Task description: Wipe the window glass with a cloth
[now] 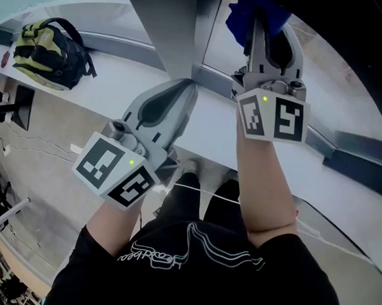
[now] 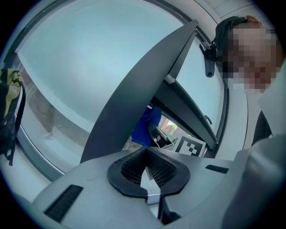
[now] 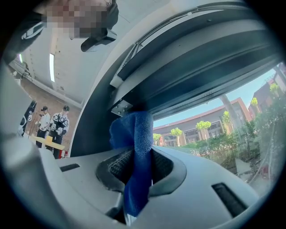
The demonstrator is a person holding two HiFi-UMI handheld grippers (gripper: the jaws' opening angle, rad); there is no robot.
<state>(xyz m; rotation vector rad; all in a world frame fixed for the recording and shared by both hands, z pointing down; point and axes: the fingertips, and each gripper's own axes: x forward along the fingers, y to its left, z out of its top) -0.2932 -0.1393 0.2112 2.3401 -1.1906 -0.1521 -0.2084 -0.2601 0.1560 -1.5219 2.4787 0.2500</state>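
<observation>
The cloth (image 3: 136, 150), blue, is clamped in the jaws of the right gripper (image 1: 266, 26), which is raised to the window glass (image 3: 210, 127) just right of the grey mullion (image 1: 173, 29); I cannot tell whether cloth and glass touch. The left gripper (image 2: 146, 156) has its jaws together on nothing, its tip at the mullion's foot. A backpack (image 1: 47, 50) lies on the sill (image 1: 118, 73), well to the left.
</observation>
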